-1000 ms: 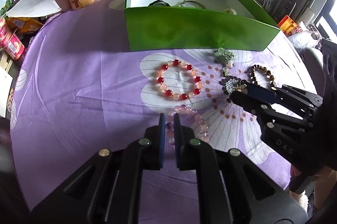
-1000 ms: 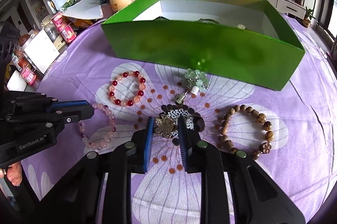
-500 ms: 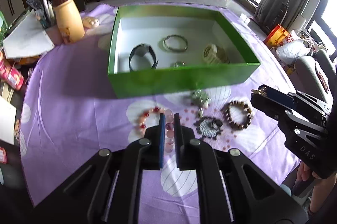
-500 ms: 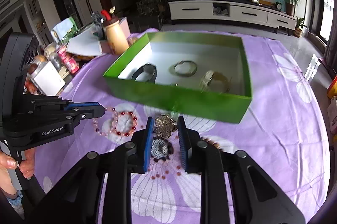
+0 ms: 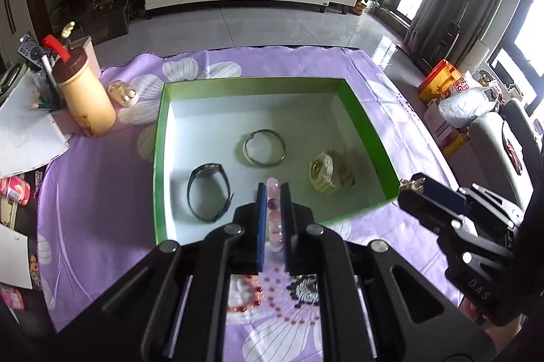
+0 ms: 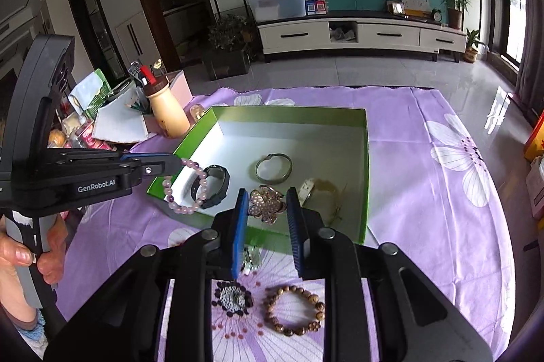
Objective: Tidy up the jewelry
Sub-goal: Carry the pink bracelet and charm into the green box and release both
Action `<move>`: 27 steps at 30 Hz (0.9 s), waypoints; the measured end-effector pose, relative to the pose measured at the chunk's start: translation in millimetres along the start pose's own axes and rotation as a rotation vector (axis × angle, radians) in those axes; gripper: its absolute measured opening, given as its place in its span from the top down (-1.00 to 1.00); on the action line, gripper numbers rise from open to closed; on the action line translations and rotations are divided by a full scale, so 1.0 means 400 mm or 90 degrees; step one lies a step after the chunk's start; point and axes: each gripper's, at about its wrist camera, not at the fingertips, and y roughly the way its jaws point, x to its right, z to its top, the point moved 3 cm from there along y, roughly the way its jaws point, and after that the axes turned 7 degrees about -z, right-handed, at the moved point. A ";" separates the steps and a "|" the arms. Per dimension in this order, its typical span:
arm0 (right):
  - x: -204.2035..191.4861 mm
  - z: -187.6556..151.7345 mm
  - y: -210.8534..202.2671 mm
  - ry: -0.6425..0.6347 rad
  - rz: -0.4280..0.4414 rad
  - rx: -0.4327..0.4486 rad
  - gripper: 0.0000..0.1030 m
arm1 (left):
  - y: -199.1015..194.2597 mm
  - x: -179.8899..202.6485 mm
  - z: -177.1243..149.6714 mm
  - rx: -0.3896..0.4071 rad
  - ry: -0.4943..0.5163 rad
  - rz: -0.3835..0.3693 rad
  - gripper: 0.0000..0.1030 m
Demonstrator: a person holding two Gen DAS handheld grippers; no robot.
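Observation:
My left gripper [image 5: 272, 192] is shut on a pale pink bead bracelet [image 5: 274, 188], which hangs from it over the near left edge of the green box [image 6: 366, 158] in the right wrist view [image 6: 185, 188]. My right gripper [image 6: 266, 202] is shut on a gold flower brooch [image 6: 266, 203], held above the box's near wall. Inside the box lie a black watch [image 5: 207, 192], a silver bangle [image 5: 264, 147] and a cream watch [image 5: 328, 173].
On the purple flowered cloth [image 6: 425, 192] in front of the box lie a brown wooden bead bracelet [image 6: 295, 311], a dark beaded flower piece [image 6: 233, 299] and a red and pink bead bracelet [image 5: 243, 297]. A tan bottle [image 5: 86, 96] and papers stand at the left.
Both grippers have risen from the cloth and moved forward over the box, the left carrying the pink bracelet, the right the flower brooch.

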 end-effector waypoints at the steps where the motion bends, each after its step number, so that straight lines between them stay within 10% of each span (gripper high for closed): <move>1: 0.003 0.007 0.014 0.006 0.004 -0.005 0.56 | 0.019 -0.001 0.014 -0.007 -0.007 -0.001 0.86; 27: 0.004 -0.023 0.240 0.022 -0.011 -0.115 0.47 | 0.226 -0.036 0.001 -0.098 -0.010 0.066 0.67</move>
